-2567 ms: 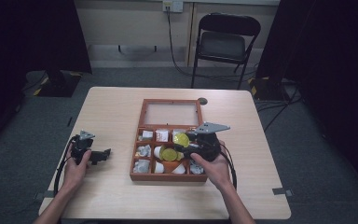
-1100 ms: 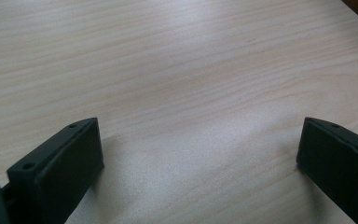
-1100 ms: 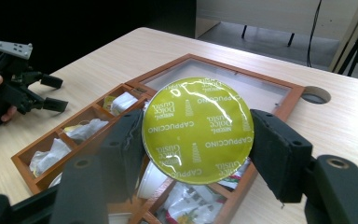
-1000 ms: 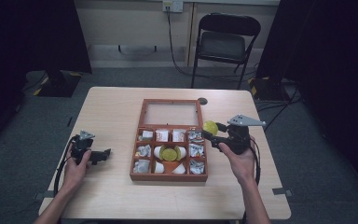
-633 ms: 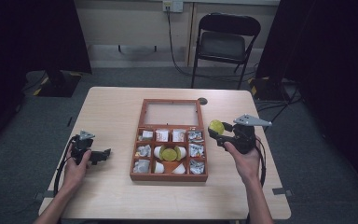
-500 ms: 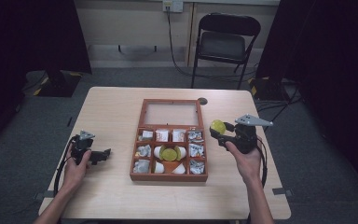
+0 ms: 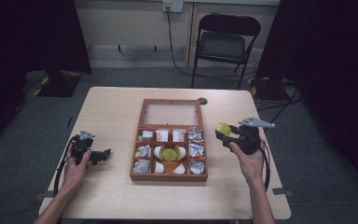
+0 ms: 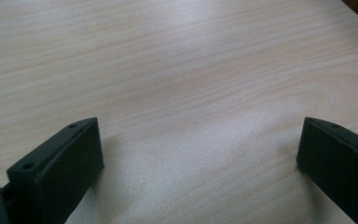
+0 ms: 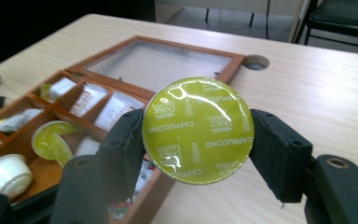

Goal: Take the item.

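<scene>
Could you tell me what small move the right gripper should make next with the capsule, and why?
Probably lower it to the bare table right of the wooden box and open: the right gripper grips the green capsule clear of the box, above the tabletop.

Middle: box blocks the counter centre.
Left, right, front: bare counter, open passage.
Far edge: chair behind.

Green capsule between hand-held gripper jaws
</scene>
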Motion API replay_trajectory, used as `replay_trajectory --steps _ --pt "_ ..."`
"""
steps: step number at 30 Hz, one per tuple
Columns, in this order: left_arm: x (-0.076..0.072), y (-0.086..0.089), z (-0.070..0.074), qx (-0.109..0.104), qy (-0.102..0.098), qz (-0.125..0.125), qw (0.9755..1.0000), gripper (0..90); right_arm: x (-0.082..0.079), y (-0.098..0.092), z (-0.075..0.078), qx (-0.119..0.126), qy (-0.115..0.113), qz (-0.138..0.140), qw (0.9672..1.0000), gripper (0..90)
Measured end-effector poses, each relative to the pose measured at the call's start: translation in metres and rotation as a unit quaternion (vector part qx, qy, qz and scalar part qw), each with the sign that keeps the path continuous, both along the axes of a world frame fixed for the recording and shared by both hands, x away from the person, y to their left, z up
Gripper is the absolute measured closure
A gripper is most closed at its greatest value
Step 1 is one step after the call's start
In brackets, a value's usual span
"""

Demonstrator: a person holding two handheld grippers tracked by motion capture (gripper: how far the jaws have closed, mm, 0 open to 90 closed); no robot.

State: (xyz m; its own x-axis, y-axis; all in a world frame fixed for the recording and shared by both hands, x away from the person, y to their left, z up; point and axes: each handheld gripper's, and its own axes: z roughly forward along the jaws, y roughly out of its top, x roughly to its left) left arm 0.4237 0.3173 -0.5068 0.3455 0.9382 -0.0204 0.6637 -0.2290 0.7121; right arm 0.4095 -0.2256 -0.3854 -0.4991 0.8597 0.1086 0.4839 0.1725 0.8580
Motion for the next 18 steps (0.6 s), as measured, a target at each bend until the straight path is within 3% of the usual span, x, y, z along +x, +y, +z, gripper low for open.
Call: replay_trajectory --steps 8,18 --pt "0.0 0.0 0.0 0.0 0.0 0.0 1.0 0.0 0.004 -0.005 -0.009 -0.005 0.008 -0.01 0.9999 37.9" --pt "0.0 0.0 0.0 0.0 0.0 0.0 1.0 0.0 0.013 -0.015 -0.038 -0.021 0.048 -0.031 0.9982 37.9"
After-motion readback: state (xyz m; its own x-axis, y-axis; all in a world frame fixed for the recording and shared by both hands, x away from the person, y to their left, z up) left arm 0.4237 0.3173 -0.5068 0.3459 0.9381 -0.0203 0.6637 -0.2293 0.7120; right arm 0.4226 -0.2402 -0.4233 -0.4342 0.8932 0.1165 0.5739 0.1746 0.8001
